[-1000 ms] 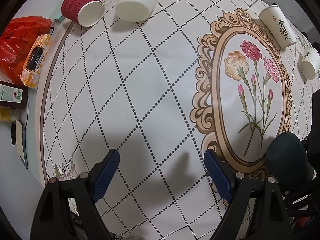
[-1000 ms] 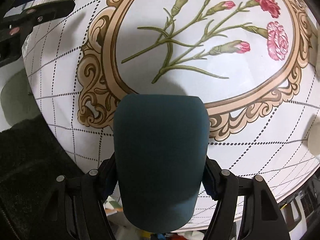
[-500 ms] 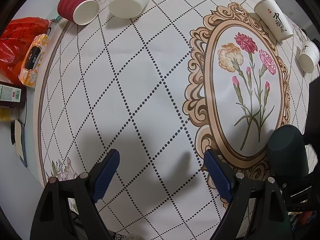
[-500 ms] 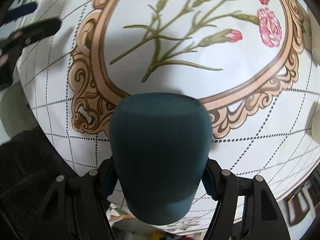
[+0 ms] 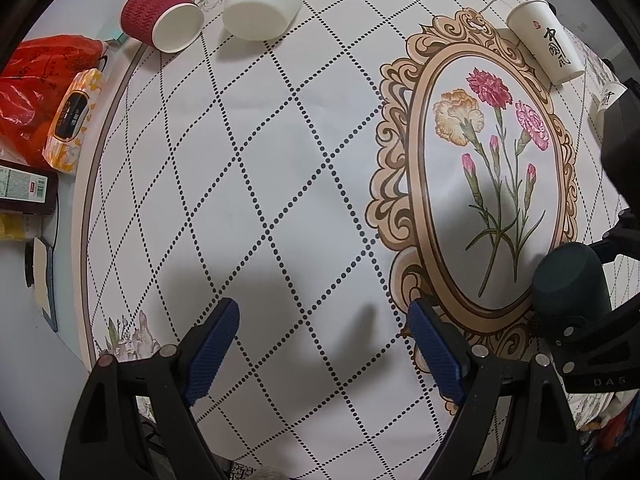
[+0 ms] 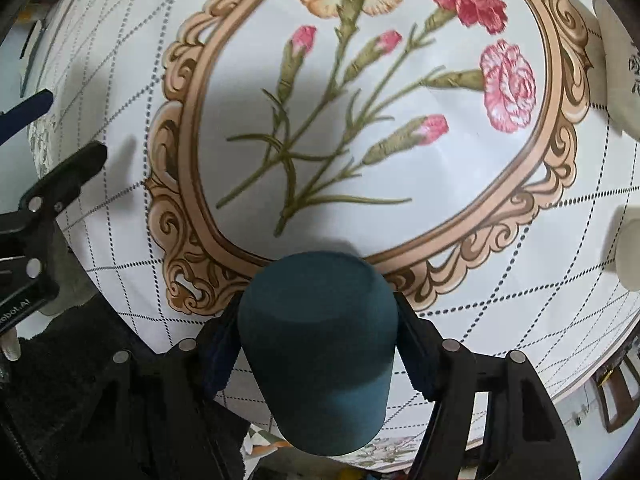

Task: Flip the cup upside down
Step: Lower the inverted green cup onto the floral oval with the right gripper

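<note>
My right gripper (image 6: 316, 328) is shut on a dark teal cup (image 6: 320, 344), its closed base pointing away toward the table and its mouth toward the camera. It hangs above the near edge of the flower medallion (image 6: 372, 120). The same cup (image 5: 568, 288) shows at the right in the left wrist view, held in the right gripper (image 5: 572, 320). My left gripper (image 5: 324, 328) is open and empty above the checked tablecloth (image 5: 260, 160).
A red ribbed cup (image 5: 160, 20) and a white cup (image 5: 264, 0) lie on their sides at the far left. Two printed white cups (image 5: 548, 52) (image 5: 608, 96) lie at the far right. A tissue pack (image 5: 72, 120) and red bag (image 5: 24, 92) sit beside the table.
The right gripper has tilted the teal cup further, so more of its closed base faces the table. The left gripper has drifted slightly and stays open.
</note>
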